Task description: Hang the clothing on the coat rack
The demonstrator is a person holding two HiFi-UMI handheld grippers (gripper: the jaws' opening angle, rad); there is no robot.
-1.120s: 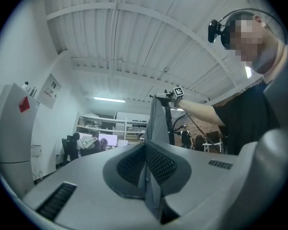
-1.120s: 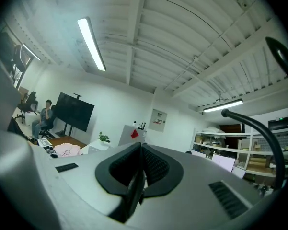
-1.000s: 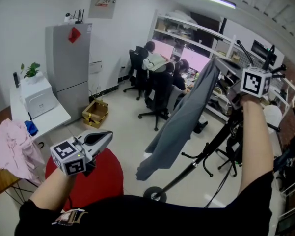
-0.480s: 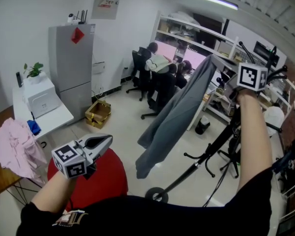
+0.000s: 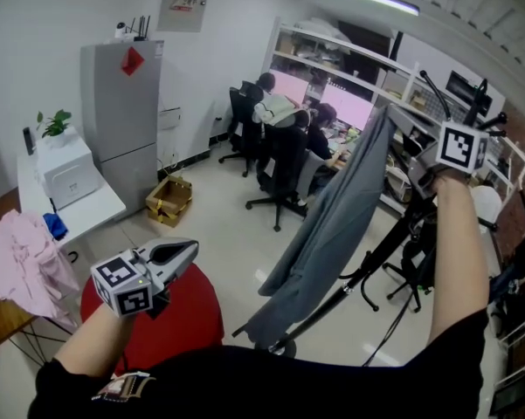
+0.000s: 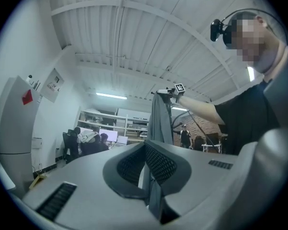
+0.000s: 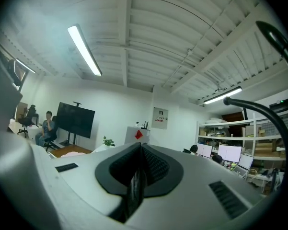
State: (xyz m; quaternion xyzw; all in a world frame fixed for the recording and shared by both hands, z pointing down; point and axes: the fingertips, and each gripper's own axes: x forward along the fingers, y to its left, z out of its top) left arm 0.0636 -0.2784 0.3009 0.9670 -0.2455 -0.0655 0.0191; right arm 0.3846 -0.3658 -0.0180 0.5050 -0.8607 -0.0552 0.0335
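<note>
A long grey garment (image 5: 332,225) hangs from my right gripper (image 5: 400,129), raised at the upper right of the head view and shut on the garment's top edge. The cloth drapes down across the black coat rack's slanted pole (image 5: 367,273), near its round base (image 5: 275,347). In the right gripper view a dark strip of cloth (image 7: 133,193) is pinched in the right gripper (image 7: 141,147), and the rack's curved black hooks (image 7: 270,116) rise at the right. My left gripper (image 5: 179,256) stays low at the left, shut and empty. In the left gripper view the left gripper (image 6: 144,145) points at the garment (image 6: 160,121).
A red round seat (image 5: 188,308) lies under my left gripper. A pink cloth (image 5: 22,264) rests on a table at the far left, beside a white table (image 5: 92,209), a grey fridge (image 5: 122,103) and a cardboard box (image 5: 169,199). People sit on office chairs (image 5: 279,160) at desks behind.
My right gripper has shifted right and slightly down with the garment, which has swung over against the rack's pole. The left gripper has hardly moved.
</note>
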